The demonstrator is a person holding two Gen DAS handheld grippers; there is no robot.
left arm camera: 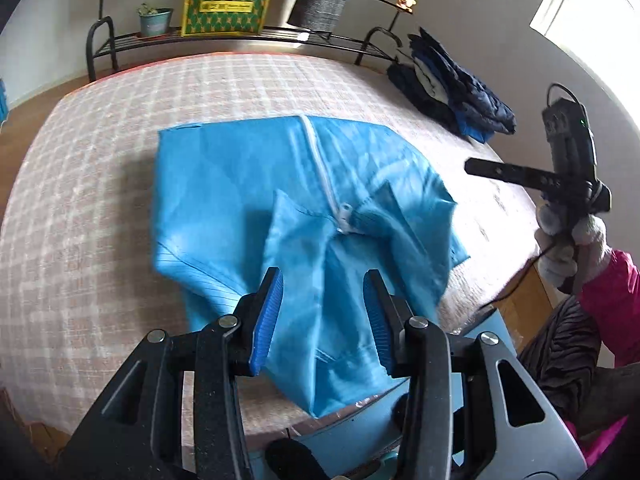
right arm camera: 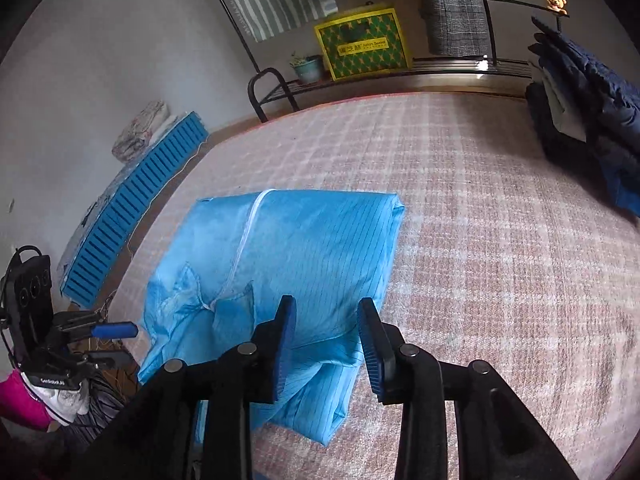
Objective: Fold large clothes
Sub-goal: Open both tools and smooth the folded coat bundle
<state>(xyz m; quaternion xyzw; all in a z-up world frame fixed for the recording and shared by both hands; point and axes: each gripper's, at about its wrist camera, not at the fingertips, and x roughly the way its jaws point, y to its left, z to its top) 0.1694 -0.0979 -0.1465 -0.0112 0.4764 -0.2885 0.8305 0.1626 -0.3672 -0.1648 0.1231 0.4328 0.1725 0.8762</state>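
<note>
Both grippers (left arm camera: 323,316) (right arm camera: 326,344) hover agape above blue garment (left arm camera: 248,184).

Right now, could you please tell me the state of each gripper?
Left gripper: open, holding nothing, above the light-blue zippered fabric garment.
Right gripper: open, holding nothing.

The checked bed cover (right arm camera: 500,240) lies bare beyond and to the right of the blue garment (right arm camera: 304,248), giving open passage there; a pile of dark clothes (right arm camera: 592,120) blocks the far right corner, and a black rack (left arm camera: 240,38) with a green box (left arm camera: 226,6) lines the far edge
</note>
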